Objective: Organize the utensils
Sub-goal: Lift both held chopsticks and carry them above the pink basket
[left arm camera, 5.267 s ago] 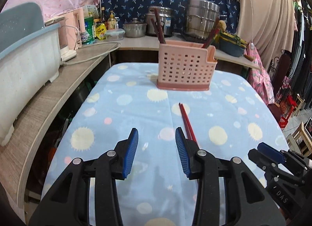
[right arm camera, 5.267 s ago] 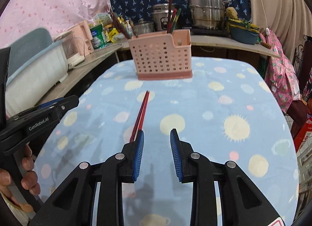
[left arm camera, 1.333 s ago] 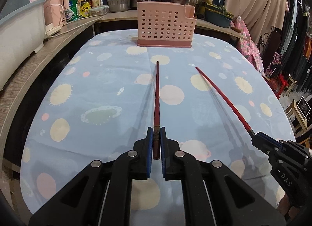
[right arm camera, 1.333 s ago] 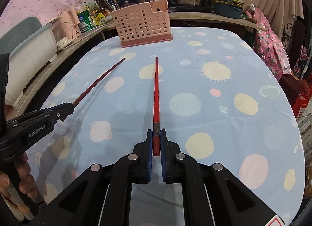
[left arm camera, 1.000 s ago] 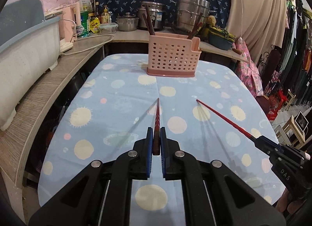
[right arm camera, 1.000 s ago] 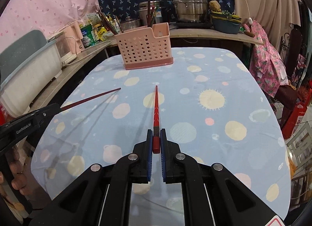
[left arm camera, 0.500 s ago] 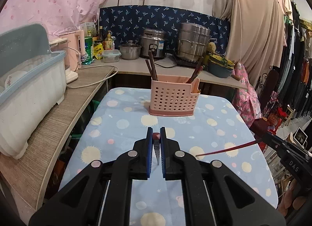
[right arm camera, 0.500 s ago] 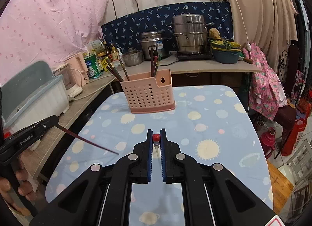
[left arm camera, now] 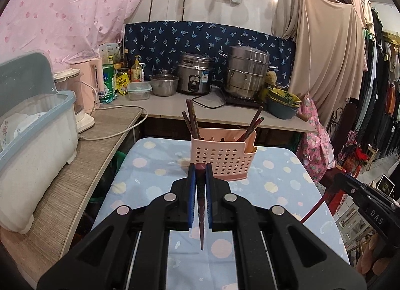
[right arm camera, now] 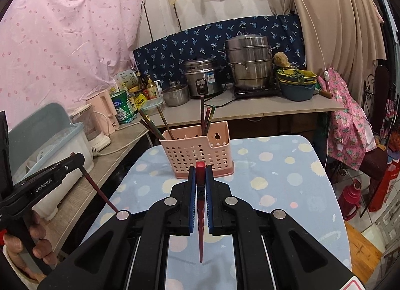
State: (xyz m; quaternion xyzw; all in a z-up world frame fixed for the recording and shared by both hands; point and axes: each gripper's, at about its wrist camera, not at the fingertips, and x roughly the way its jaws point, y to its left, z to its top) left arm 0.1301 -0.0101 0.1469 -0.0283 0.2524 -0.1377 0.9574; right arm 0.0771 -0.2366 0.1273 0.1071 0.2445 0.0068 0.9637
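Note:
My left gripper [left arm camera: 200, 172] is shut on the thick end of a dark red chopstick [left arm camera: 201, 217], whose thin tip hangs down over the spotted blue tablecloth [left arm camera: 150, 172]. My right gripper [right arm camera: 200, 175] is shut on a second red chopstick [right arm camera: 200, 225], held the same way. Both are raised in the air in front of the pink perforated utensil basket [right arm camera: 197, 155], also seen in the left wrist view [left arm camera: 222, 157]. Several chopsticks [right arm camera: 205, 117] stand in the basket. The left-held chopstick [right arm camera: 100, 192] slants down at the left of the right wrist view.
A white and blue dish box [left arm camera: 32, 145] sits on the wooden counter [left arm camera: 82, 172] to the left. A rice cooker [left arm camera: 195, 77], a steel steamer [left arm camera: 246, 75] and bottles line the back counter. A person's hand [right arm camera: 37, 240] grips the left handle. A red bottle [right arm camera: 352, 197] stands on the floor.
Both grippers lifted the two chopsticks off the table and rose. The sticks now hang tip down instead of pointing forward, and the basket looks lower and smaller.

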